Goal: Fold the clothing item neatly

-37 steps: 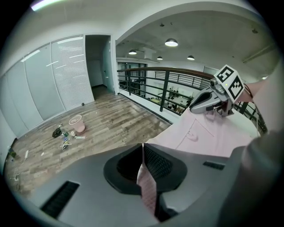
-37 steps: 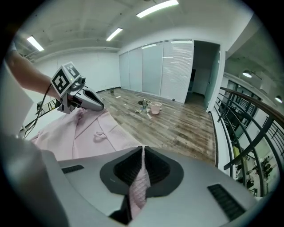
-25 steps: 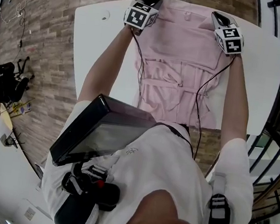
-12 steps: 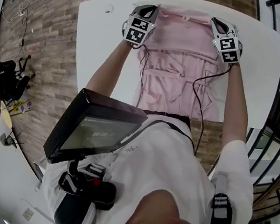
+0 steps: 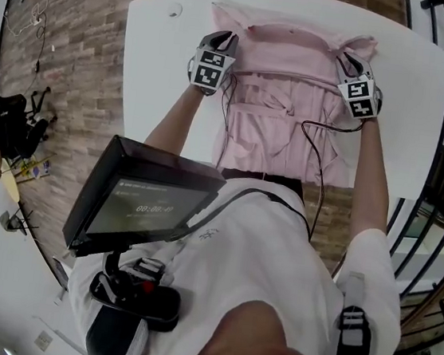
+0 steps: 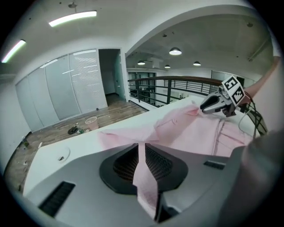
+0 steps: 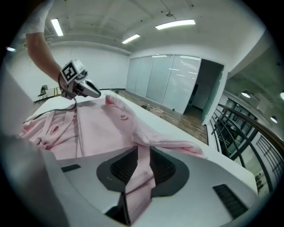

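Two handheld grippers work a pink garment (image 5: 284,100) that lies down the middle of a white table (image 5: 155,100), reaching from near its far side to its near edge. Toward the table's far side, the left gripper (image 5: 223,38) pinches a fold of the garment's left edge, its jaws having just eased slightly apart. Over the table's right half, the right gripper (image 5: 347,61) has cloth between jaws that have just opened wider, with the pads loose on it. Black cables (image 5: 302,130) trail from both grippers toward the table's near edge.

Matt pink cloth garment (image 5: 291,69), smooth white table (image 5: 161,85), wood floor (image 5: 66,73)
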`<move>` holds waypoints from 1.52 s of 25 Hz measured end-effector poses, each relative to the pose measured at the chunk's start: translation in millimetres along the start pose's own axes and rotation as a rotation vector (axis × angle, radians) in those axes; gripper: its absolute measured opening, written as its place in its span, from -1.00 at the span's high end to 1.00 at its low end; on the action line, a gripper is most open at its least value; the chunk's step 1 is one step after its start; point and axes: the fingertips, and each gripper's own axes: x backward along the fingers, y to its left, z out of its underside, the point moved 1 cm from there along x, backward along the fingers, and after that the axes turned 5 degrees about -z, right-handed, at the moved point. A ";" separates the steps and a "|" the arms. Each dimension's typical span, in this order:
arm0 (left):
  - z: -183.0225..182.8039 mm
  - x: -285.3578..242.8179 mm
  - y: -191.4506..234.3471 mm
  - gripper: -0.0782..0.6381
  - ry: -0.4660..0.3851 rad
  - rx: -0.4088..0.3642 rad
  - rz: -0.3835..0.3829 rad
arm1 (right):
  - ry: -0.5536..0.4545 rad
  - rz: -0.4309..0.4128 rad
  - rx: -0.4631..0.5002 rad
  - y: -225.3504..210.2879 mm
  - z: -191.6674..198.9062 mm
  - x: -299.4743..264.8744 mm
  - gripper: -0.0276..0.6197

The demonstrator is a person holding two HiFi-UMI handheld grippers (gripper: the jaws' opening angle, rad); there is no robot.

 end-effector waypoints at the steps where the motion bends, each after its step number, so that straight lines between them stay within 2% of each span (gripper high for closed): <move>1: -3.7 2.6 6.1 0.70 -0.012 0.026 -0.017 | -0.023 0.016 -0.041 -6.1 -1.8 3.7 0.66; 4: -35.1 2.0 19.1 0.70 -0.070 0.055 -0.036 | -0.107 0.043 -0.138 -23.0 -25.4 12.9 0.68; 6: -60.5 -6.2 16.0 0.70 -0.095 0.034 0.000 | -0.135 0.036 -0.179 -23.5 -45.6 9.8 0.86; 8: -74.0 -18.9 7.3 0.70 -0.084 -0.003 0.050 | -0.121 0.011 -0.210 -13.6 -56.3 -3.8 0.86; 11: -69.5 -33.7 -18.6 0.70 -0.006 -0.059 0.183 | -0.022 -0.034 -0.202 10.0 -46.5 -26.9 0.86; 14: -39.4 -31.0 -54.5 0.70 0.112 -0.131 0.339 | 0.107 -0.027 -0.132 20.7 -18.2 -33.0 0.86; 16: -13.9 -26.8 -67.3 0.70 0.174 -0.182 0.370 | 0.137 0.008 -0.088 15.6 -8.2 -27.8 0.86; 18: 0.2 -25.0 -72.0 0.70 0.200 -0.208 0.358 | 0.130 0.058 -0.070 2.2 -10.0 -18.8 0.86; 21: -1.3 -28.4 -74.7 0.70 0.200 -0.217 0.323 | 0.143 0.125 -0.054 -20.4 -11.5 -11.0 0.86; 24: 0.9 -34.8 -77.0 0.70 0.207 -0.180 0.302 | 0.137 0.141 -0.080 -26.1 -9.3 -10.0 0.86; 26: -6.1 -31.7 -78.9 0.70 0.173 -0.140 0.293 | 0.050 0.124 -0.138 -20.7 -22.2 0.5 0.86; 28: -21.2 -20.1 -77.5 0.70 0.106 -0.099 0.270 | -0.010 0.069 -0.166 -8.1 -32.6 6.8 0.86; 31: -36.5 -11.0 -75.3 0.70 0.017 -0.040 0.234 | -0.003 -0.002 -0.177 11.2 -30.1 2.2 0.86; 33: -35.0 -15.7 -74.1 0.70 0.017 -0.023 0.213 | 0.027 -0.020 -0.182 16.8 -22.5 -5.3 0.86; 38: -8.9 -30.7 -60.8 0.70 0.095 -0.001 0.153 | 0.098 0.003 -0.164 19.5 -5.7 -21.2 0.86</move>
